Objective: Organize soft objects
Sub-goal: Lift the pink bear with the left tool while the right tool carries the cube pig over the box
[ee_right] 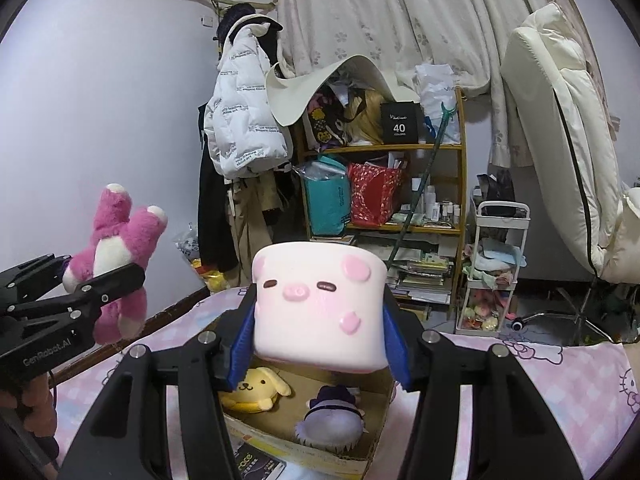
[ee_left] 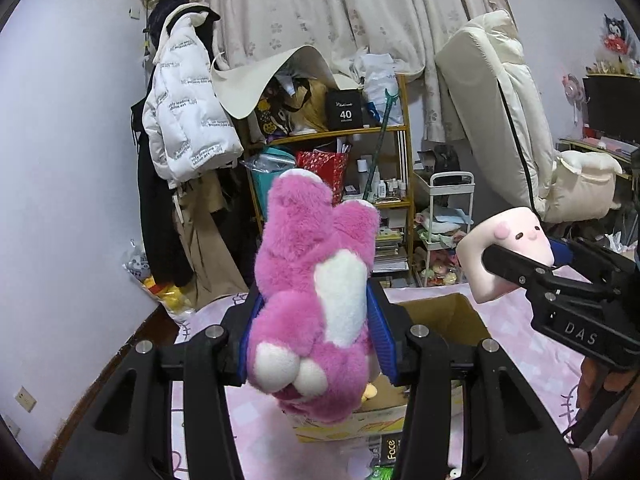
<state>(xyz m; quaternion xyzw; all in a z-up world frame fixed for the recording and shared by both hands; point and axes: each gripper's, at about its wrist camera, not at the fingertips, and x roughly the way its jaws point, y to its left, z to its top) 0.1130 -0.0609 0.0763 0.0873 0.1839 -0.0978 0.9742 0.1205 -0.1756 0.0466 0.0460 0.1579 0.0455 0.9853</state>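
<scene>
1. The left tongs [ee_left: 316, 332] were clamped on a pink plush bear [ee_left: 312, 280], their blue pads pressing its sides; the bear hung upside down, legs pointing up.
2. The right tongs [ee_right: 320, 332] were clamped on a pale pink pig-faced cushion [ee_right: 320, 304], gripped at both sides, its face towards the camera.
3. Both toys were held in the air above an open cardboard box [ee_right: 376, 412] standing on a pink bedspread [ee_right: 560, 392].
4. Inside the box lay a yellow plush dog [ee_right: 256, 390] and, just beside it, a purple plush [ee_right: 334, 416].
5. The bear was to the left of the cushion, well apart.
</scene>
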